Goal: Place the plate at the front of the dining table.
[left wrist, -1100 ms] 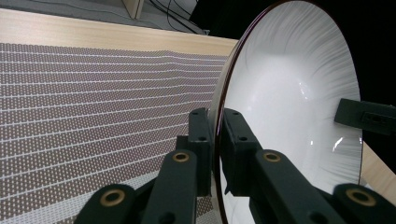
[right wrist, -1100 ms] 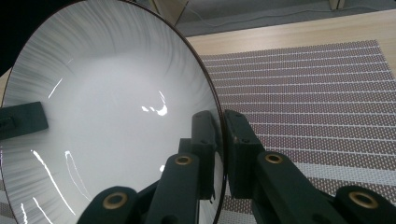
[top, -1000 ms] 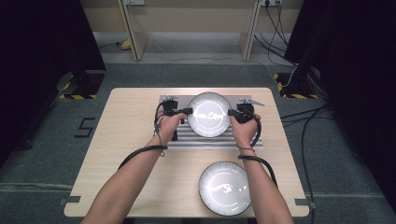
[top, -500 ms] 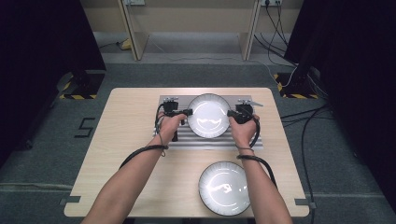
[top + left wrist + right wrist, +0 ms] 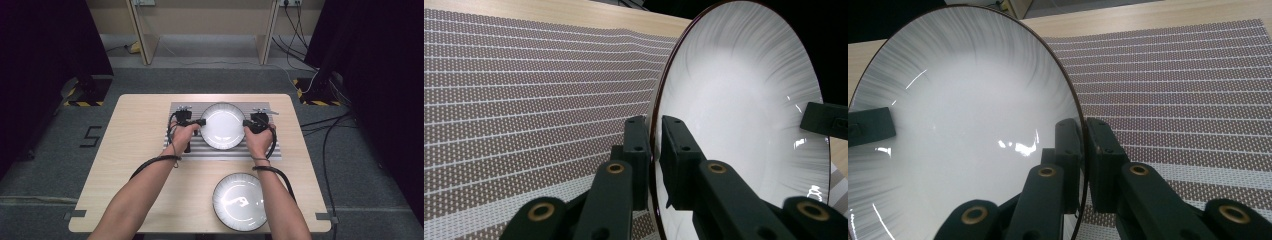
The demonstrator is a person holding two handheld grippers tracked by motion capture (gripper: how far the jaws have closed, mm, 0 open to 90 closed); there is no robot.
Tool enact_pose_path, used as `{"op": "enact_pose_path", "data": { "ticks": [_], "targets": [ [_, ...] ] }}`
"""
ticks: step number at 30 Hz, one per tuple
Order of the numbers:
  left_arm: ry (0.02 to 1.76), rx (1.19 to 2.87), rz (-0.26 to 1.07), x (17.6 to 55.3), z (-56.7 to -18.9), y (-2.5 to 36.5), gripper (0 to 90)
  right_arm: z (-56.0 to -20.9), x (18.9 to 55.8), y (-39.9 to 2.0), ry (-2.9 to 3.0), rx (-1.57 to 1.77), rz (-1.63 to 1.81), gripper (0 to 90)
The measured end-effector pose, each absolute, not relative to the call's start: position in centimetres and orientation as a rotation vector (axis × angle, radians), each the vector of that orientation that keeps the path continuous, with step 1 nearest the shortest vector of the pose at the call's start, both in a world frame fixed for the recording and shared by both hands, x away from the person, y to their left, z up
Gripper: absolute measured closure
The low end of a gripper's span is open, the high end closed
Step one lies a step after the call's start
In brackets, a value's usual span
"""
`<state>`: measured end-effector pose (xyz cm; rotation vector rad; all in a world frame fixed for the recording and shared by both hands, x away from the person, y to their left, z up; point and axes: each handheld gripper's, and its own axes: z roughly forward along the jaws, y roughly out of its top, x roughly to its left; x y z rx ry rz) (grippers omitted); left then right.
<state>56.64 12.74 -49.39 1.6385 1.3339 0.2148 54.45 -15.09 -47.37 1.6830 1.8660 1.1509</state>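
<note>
Both sets of jaws are nipped onto opposite rim edges of the plate: the left gripper on its left side, the right gripper on its right, over the mat. Glazed and stiff, it looks slippery, breakable and fairly heavy, so opposite rim points suit it. The gripper views show the pinch close up; the high view adds a second plate nearer the person.
</note>
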Motion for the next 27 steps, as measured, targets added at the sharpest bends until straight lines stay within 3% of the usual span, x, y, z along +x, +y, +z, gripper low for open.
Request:
{"op": "enact_pose_path", "data": {
  "ticks": [27],
  "targets": [
    [1.405, 1.652, 0.262, 57.6, -51.4, 12.4, 79.7, -48.4, 55.4, -15.5, 1.826, 1.707, 1.111, 86.4]
  ]
}}
